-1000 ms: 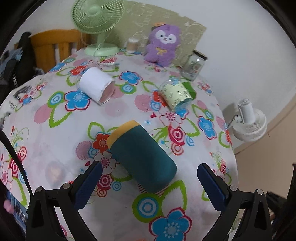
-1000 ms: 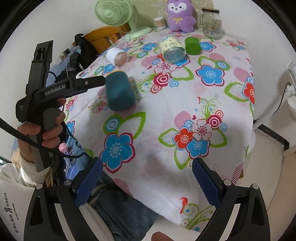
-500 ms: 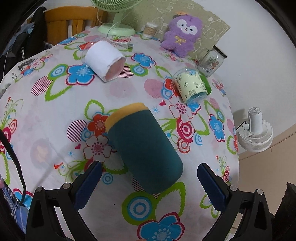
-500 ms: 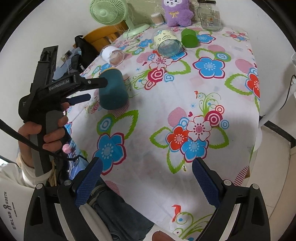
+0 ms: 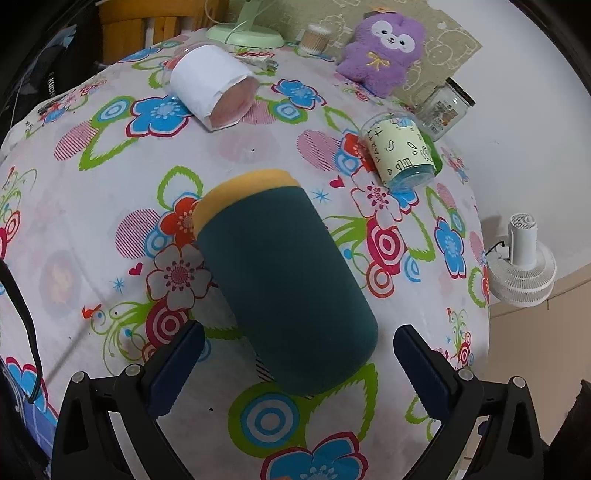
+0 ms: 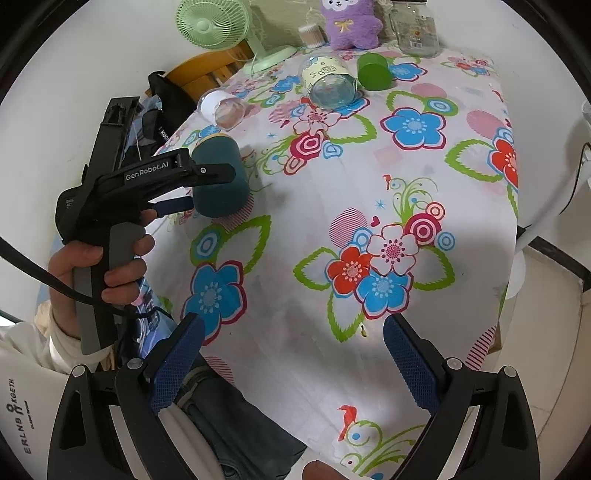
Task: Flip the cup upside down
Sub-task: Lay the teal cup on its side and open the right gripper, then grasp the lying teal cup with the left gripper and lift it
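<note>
Teal cup [image 5: 284, 291] on its side, mouth hidden, between wide-open left tongs [image 5: 295, 354]; right tongs [image 6: 291, 354] wide open, empty.

Table w/ white floral-print cloth [image 5: 92, 206], big blue, red & pink flowers. Lying on sides on it: dark teal cylindrical cup w/ yellow rim [image 5: 284, 288] centre; white paper-wrapped clear cup [image 5: 210, 88] further back; clear cup w/ pale yellow label [image 5: 402, 151], green cup [image 6: 373, 71] just beside. Back edge, upright: pale green desk fan [image 6: 218, 26], cotton-swab tub [image 5: 314, 38], purple plush toy [image 5: 384, 51], clear glass jar [image 5: 445, 109].
</note>
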A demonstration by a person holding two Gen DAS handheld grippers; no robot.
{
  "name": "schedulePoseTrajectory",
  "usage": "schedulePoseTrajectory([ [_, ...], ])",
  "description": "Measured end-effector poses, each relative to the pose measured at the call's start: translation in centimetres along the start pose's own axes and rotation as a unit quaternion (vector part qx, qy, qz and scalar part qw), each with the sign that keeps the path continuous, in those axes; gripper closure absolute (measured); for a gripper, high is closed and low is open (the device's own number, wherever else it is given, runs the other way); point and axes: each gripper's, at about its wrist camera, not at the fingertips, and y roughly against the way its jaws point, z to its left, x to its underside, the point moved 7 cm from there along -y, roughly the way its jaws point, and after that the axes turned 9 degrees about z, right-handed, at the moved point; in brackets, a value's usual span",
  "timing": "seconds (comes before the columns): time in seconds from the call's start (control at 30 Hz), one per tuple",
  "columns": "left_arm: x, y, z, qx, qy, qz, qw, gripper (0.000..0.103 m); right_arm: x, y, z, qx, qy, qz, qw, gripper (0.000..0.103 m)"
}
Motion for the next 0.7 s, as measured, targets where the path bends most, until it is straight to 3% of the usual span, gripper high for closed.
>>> schedulePoseTrajectory([
  [0.1,-0.1,0.1,0.2,-0.003,0.003,-0.006,1.0000,0.006,-0.1,-0.1,-0.1,-0.004,-0.002,0.000,1.000,0.005],
  [0.27,-0.2,0.5,0.2,0.014,-0.001,-0.009,0.9999,0.027,-0.2,-0.3,-0.2,-0.007,-0.005,0.000,1.000,0.005],
  [0.7,-0.4,3.5,2.6,0.004,-0.063,-0.031,0.9975,0.032,-0.4,-0.8,0.6,-0.024,0.004,-0.016,1.000,0.005],
])
